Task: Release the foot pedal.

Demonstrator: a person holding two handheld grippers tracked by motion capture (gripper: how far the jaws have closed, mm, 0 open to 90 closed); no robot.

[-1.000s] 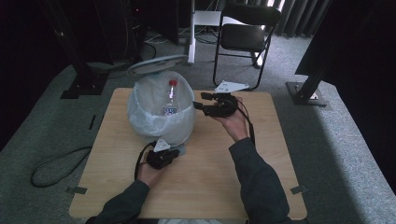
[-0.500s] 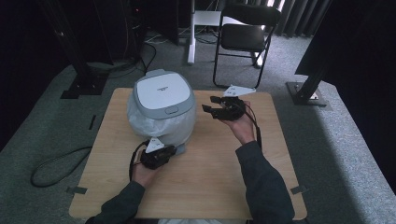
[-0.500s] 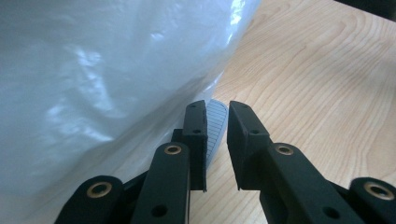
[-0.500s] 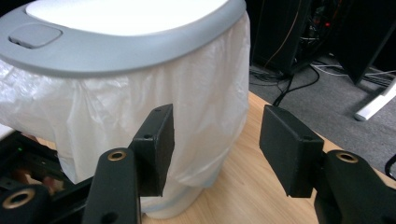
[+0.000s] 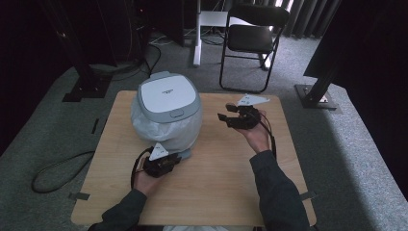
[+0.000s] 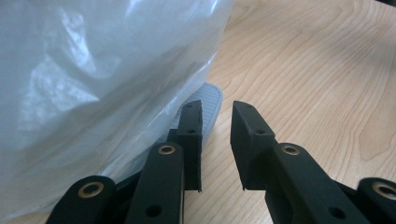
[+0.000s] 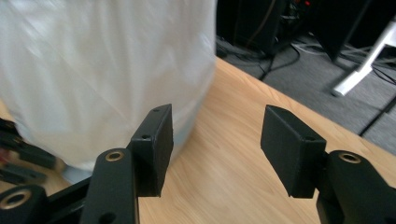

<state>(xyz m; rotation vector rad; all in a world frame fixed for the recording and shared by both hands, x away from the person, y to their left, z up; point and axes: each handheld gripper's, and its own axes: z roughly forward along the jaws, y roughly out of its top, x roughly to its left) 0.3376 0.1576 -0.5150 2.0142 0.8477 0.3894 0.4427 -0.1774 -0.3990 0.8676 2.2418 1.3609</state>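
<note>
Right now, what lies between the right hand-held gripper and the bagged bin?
Nothing: in the high view only bare table separates the right hand-held gripper from the bin; its jaws stand open and empty.

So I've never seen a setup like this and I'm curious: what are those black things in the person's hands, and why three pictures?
A person sits at a wooden table and holds a hand-operated two-jaw gripper in each hand. The high view looks down from above: the left gripper sits by the foot pedal of a pedal bin, which has a closed grey lid and a white plastic liner bag; the right gripper hovers beside the bin. The other two pictures come from cameras riding on the grippers, looking along their black jaws. The left gripper's jaws have just been opening; nothing sits between them. The right gripper's jaws stand apart, also holding nothing.
</note>
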